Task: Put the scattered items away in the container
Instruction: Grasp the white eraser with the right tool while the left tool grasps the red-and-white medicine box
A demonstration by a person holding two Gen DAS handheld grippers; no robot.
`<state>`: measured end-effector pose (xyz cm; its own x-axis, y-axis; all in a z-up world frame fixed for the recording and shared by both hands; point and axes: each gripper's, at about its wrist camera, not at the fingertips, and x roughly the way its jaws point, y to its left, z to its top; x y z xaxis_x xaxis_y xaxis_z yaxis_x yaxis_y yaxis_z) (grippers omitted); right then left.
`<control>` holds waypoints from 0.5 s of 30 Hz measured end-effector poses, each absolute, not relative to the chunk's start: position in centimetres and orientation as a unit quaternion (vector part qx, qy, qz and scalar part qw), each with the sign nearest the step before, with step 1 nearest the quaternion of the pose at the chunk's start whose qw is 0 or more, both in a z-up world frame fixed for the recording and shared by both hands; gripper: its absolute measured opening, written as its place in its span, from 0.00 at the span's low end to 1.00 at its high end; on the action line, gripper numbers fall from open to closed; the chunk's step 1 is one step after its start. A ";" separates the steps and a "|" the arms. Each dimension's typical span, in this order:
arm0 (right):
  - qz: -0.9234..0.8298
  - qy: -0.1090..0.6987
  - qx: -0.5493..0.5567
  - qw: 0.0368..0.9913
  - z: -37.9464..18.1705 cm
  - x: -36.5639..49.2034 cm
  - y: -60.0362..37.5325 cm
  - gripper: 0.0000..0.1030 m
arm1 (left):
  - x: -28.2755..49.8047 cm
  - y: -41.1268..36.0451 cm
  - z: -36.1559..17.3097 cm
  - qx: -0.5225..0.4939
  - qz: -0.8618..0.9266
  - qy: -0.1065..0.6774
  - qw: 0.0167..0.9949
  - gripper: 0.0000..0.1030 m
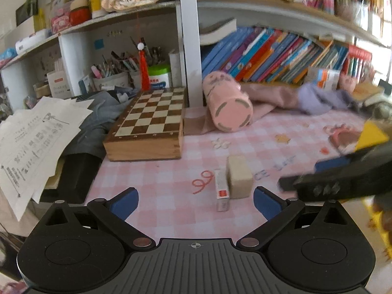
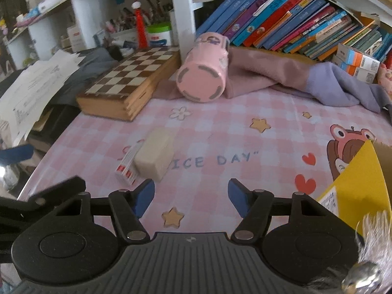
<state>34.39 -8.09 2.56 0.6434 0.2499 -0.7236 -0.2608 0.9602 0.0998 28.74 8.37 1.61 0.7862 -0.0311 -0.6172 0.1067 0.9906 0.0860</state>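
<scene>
Grippers left (image 1: 196, 204) and right (image 2: 191, 196) both hover spread apart, holding nothing. Beige eraser (image 2: 155, 155) touches small carton (image 2: 128, 165) on pink checked tablecloth (image 2: 245, 132).

Light: soft daylight, brightest at far right of left wrist view, window glare there | Shadows: faint | Blur: right hand-held gripper (image 1: 343, 176) and books (image 1: 281, 54) smeared in left view; right view sharper, eraser block (image 2: 156, 154) slightly soft | Distortion: strong fisheye, shelves (image 1: 269, 7) bowed, dark corners.
</scene>
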 end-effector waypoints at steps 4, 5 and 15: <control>0.138 0.395 -0.004 0.908 2.8 35.7 -8.0 0.58 | 30.1 7.9 0.3 0.077 -0.050 0.341 0.935 0.95; 0.143 0.397 0.000 0.907 2.9 36.1 -7.9 0.57 | 30.4 7.8 0.1 0.076 -0.054 0.345 0.934 0.94; 0.188 0.454 0.034 0.870 1.3 40.4 -4.1 0.51 | 33.6 6.3 -2.8 0.085 -0.082 0.369 0.922 0.67</control>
<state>40.41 -4.09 1.28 0.5165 0.3583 -0.7777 -0.2958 0.9270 0.2306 33.63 6.31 -2.82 0.7138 -0.0873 -0.6949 0.2133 0.9722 0.0969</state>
